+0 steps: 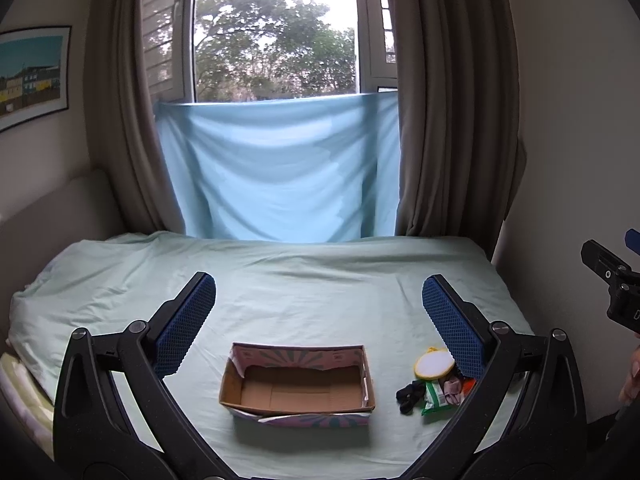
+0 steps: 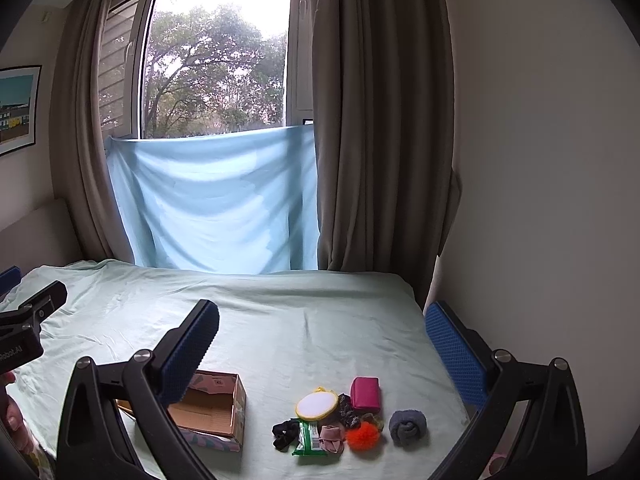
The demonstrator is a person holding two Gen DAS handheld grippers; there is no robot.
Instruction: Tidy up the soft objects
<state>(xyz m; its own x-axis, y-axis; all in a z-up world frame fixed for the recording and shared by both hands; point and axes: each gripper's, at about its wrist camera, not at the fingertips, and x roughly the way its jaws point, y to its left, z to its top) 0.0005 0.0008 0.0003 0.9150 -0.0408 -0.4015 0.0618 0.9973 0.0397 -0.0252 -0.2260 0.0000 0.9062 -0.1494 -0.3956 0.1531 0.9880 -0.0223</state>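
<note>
An open, empty cardboard box (image 1: 298,390) sits on the pale green bed; it also shows in the right wrist view (image 2: 216,412). To its right lies a pile of small soft items: a round white pad with yellow rim (image 2: 317,405), a pink pouch (image 2: 365,393), a grey rolled sock (image 2: 408,426), an orange pompom (image 2: 362,436), a black scrunchie (image 2: 285,432), a green packet (image 2: 310,440) and a pink cloth (image 2: 332,438). My left gripper (image 1: 320,308) is open above the box. My right gripper (image 2: 322,338) is open above the pile. Both are empty.
The bed (image 1: 300,280) runs back to a window with a light blue sheet (image 1: 280,176) and brown curtains (image 2: 380,120). A white wall (image 2: 540,200) borders the bed's right side. A padded headboard (image 1: 52,216) stands at the left.
</note>
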